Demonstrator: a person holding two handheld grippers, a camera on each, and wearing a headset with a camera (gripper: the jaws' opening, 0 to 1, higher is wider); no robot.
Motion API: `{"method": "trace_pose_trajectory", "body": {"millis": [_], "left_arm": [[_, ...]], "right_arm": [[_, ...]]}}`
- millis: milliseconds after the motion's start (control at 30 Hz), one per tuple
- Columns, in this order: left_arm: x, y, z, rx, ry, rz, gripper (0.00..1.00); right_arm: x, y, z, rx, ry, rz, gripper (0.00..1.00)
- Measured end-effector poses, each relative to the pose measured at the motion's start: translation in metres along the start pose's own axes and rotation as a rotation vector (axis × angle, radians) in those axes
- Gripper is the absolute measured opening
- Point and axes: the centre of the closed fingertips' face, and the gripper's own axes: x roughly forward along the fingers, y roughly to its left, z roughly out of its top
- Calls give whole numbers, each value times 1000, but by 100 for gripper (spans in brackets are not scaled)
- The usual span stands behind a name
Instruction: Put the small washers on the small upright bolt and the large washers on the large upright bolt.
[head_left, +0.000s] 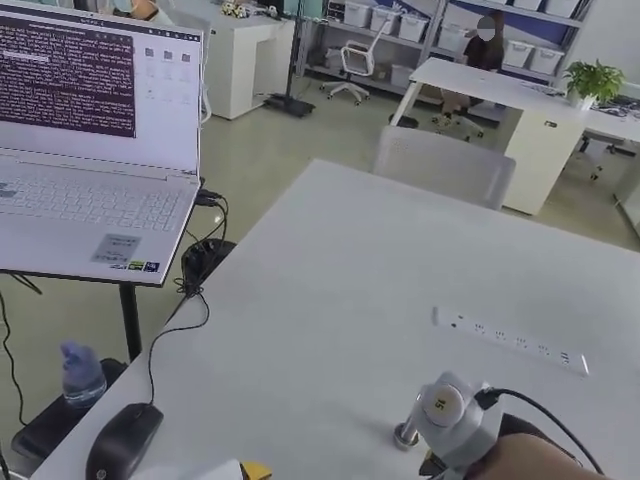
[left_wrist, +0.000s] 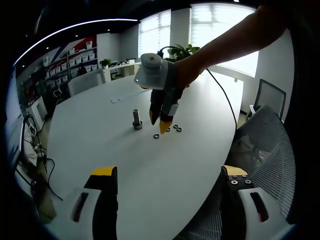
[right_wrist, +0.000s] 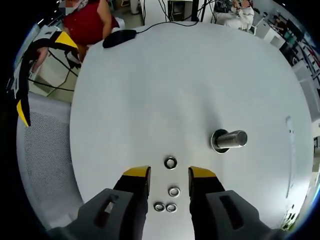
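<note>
The right tongs (right_wrist: 170, 175) hang spread over four small washers (right_wrist: 174, 191) clustered on the table (right_wrist: 150, 90), with an upright bolt (right_wrist: 229, 139) nearby. Closing here could pinch two washers at once or flick one away. The left tongs (left_wrist: 170, 172) are spread and empty.

White table (head_left: 330, 300) with upright bolt (right_wrist: 229, 139), four washers (right_wrist: 170, 162), power strip (head_left: 510, 340)

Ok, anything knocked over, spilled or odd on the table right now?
Nothing stands out. The bolt stands upright, and four washers lie flat in a loose cluster on the white table, by the open right gripper.
</note>
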Motion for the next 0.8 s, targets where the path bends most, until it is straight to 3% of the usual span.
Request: {"method": "trace_pose_trajectory", "body": {"millis": [800], "left_arm": [[1,0,-5,1,10,-12,84]], "right_arm": [[21,-1,-3,-1,23,-25,30]]}}
